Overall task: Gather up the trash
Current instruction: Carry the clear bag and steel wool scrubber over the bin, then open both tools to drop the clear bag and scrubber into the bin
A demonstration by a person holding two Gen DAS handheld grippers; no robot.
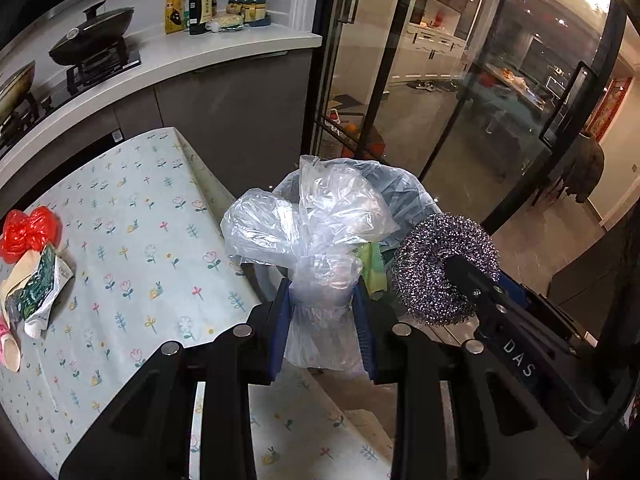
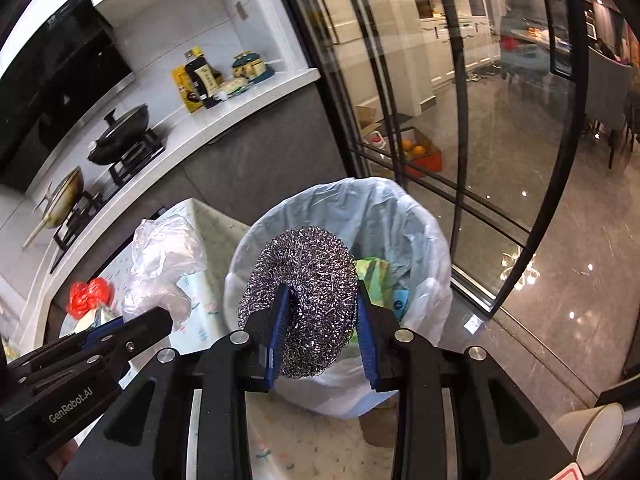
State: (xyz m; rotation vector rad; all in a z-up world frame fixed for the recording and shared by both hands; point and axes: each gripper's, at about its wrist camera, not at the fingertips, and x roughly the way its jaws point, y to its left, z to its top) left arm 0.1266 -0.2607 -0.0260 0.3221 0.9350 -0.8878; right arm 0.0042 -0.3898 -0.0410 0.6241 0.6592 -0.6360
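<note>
Steel wool [image 2: 304, 300] is clamped by the right hand-held gripper [image 2: 320, 336] at lower centre, over the lined bin [image 2: 424, 240]. Crumpled clear plastic [image 1: 320, 248] is pinched by the left hand-held gripper [image 1: 324, 320], beside the worktop [image 1: 132, 240].

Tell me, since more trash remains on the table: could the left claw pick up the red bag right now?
Probably not: the left claw is already shut on a clear plastic bag, so the red bag must wait.

I'm holding a crumpled clear plastic bag [image 1: 320, 240] and a steel wool scrubber [image 2: 308, 296] over the lined trash bin [image 2: 420, 240]; red plastic [image 1: 28, 232] and wrappers [image 1: 36, 292] are lying far left on the table.
</note>
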